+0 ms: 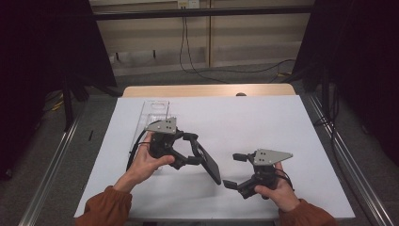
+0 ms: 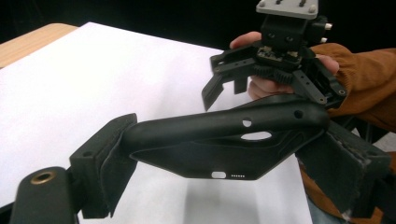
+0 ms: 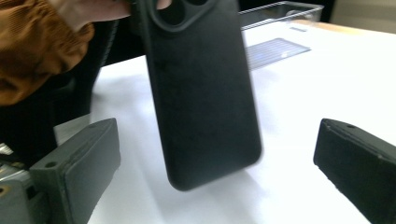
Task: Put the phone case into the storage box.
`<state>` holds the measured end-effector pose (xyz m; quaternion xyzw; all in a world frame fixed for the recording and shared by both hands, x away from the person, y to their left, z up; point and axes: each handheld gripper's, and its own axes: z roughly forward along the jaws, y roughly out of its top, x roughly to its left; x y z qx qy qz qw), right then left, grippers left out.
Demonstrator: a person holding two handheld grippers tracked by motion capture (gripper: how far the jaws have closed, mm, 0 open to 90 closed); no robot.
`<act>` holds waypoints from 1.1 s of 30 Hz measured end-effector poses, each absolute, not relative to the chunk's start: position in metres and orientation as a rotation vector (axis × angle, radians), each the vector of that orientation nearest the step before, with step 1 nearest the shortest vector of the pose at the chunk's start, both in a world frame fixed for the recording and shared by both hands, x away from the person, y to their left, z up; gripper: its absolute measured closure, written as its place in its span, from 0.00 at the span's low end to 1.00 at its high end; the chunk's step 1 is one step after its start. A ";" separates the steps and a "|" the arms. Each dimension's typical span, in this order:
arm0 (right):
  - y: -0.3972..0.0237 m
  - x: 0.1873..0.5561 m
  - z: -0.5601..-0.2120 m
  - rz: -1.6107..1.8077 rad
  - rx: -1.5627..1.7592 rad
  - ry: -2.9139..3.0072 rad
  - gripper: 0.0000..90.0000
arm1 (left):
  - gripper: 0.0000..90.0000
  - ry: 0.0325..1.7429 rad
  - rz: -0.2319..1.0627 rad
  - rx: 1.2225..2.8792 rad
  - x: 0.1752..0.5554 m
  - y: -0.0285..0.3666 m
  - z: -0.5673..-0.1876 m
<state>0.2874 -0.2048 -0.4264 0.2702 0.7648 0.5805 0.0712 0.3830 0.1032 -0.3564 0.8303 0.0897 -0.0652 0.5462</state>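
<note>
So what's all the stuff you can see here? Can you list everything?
phone case: one, black, held off the table by the left gripper, its free end towards the right gripper
clear plastic tray: one, see-through, on the white sheet behind the left gripper
white sheet: one, white, covering most of the table
table: one, light wood, its far edge showing past the sheet
cable: one, black, hanging down the far wall to the floor
left gripper: one, black with a grey plate, jaws clamped on the case's long edges
right gripper: one, black with a grey plate, jaws open, holding nothing
sleeves: two, orange-brown, at the near edge
</note>
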 end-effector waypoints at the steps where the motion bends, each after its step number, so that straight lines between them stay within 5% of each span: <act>1: -0.206 0.286 -0.426 1.744 0.817 2.292 0.00 | 0.16 0.226 -0.155 1.963 0.383 0.104 -0.356; 33: -0.261 0.253 -0.431 1.460 1.136 1.889 0.00 | 0.16 0.412 -0.006 1.994 0.394 0.131 -0.349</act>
